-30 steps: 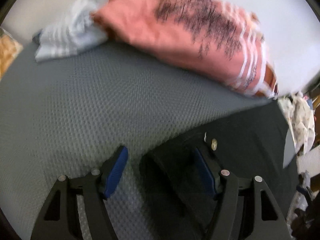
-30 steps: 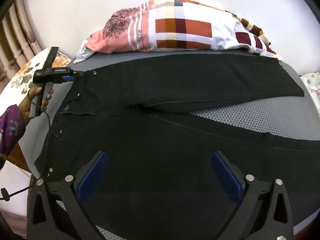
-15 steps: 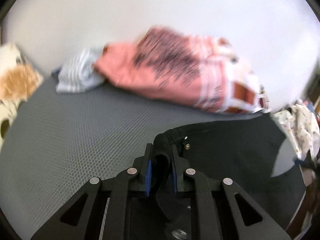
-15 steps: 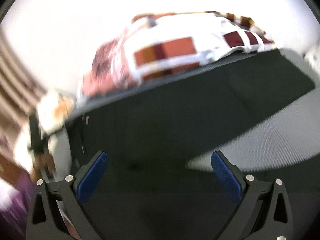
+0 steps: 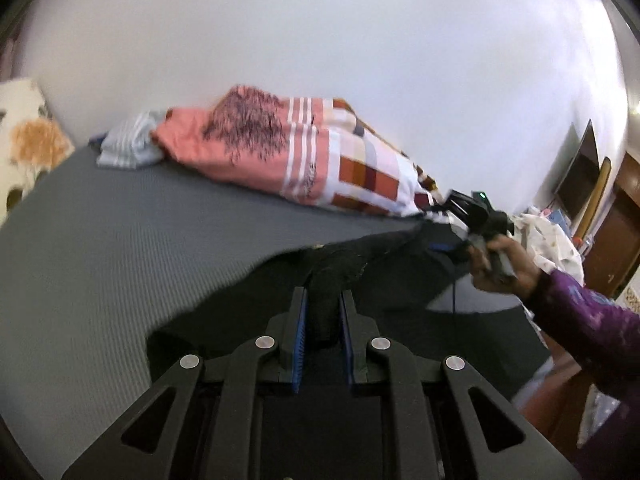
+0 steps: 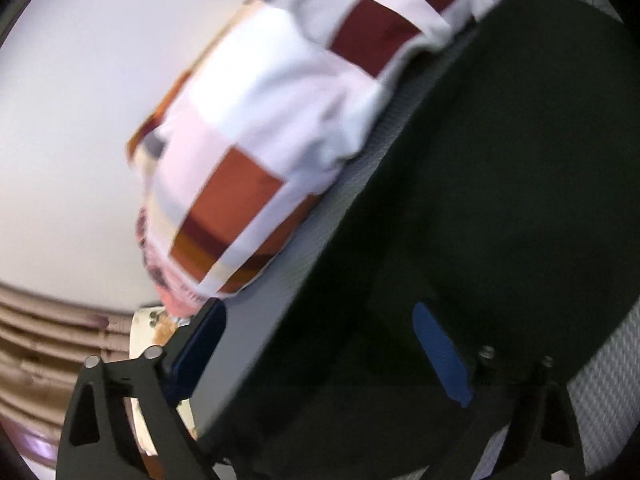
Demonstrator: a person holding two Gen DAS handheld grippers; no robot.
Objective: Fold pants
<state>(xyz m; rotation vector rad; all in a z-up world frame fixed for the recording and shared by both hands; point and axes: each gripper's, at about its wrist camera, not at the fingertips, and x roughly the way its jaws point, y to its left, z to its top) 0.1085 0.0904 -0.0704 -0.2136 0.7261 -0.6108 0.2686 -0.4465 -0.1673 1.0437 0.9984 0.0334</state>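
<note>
The black pants (image 5: 360,280) lie spread on the grey mattress (image 5: 120,240). My left gripper (image 5: 323,296) is shut on a bunched fold of the pants' waist end and holds it lifted off the mattress. In the right wrist view the pants (image 6: 500,200) fill the right side, tilted and blurred. My right gripper (image 6: 320,344) is open, its blue pads apart, with the edge of the pants between them. It also shows in the left wrist view (image 5: 472,216), held in a hand at the far right over the pants.
A folded patchwork quilt (image 5: 304,160) in pink, white and rust lies along the wall behind the pants, also in the right wrist view (image 6: 280,128). A light striped cloth (image 5: 128,144) lies at its left end. Curtains (image 6: 52,340) and clutter (image 5: 548,240) flank the bed.
My left gripper closed on the waist end of the pants and lifted it. My right gripper swung from over the middle of the pants to the far edge near the quilt, staying open.
</note>
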